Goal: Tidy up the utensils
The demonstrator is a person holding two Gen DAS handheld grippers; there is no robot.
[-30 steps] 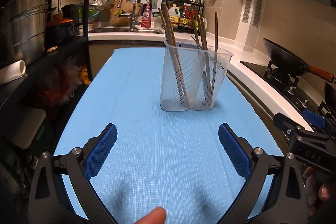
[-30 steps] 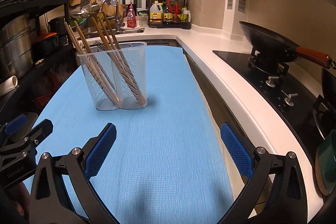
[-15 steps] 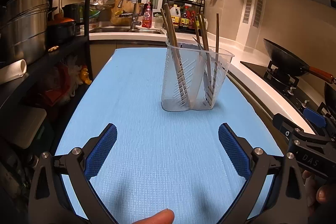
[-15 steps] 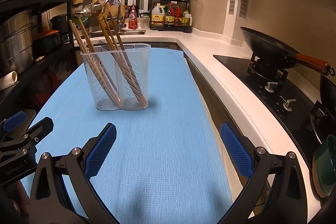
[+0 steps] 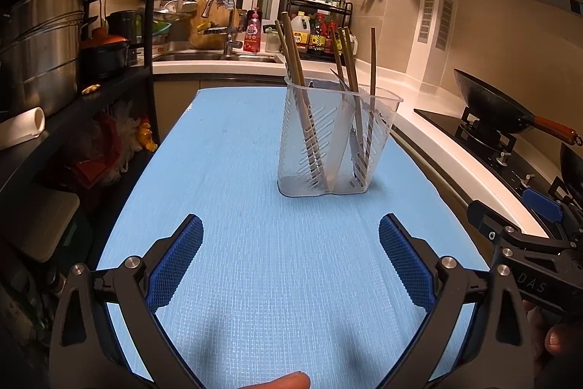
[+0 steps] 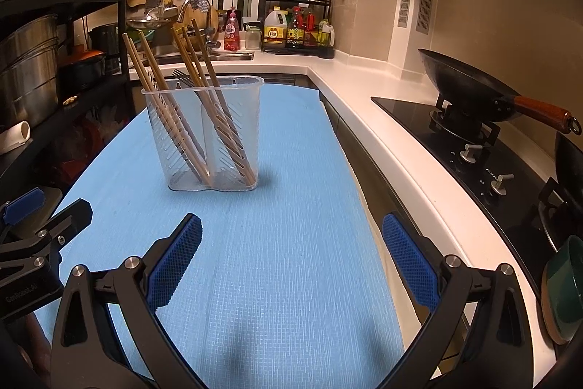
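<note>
A clear plastic utensil holder (image 5: pixel 335 148) stands upright on the blue mat (image 5: pixel 255 279), also seen in the right wrist view (image 6: pixel 211 141). Several wooden chopsticks (image 6: pixel 182 104) lean in its two compartments, with a metal fork (image 6: pixel 184 75) behind them. My left gripper (image 5: pixel 291 261) is open and empty, held back from the holder above the mat's near end. My right gripper (image 6: pixel 291 261) is open and empty, to the right of the left one, with the holder ahead to its left.
A black shelf rack with metal pots (image 5: pixel 40 35) stands along the left. A white counter (image 6: pixel 364 90) runs right, with a hob and a black wok (image 6: pixel 470 86). A green bowl (image 6: pixel 563 287) sits at the near right. The sink (image 5: pixel 218 55) is behind.
Both grippers have drawn slightly back and up from the holder; the view has tilted a little. Both stay open and empty. The holder and chopsticks have not moved.
</note>
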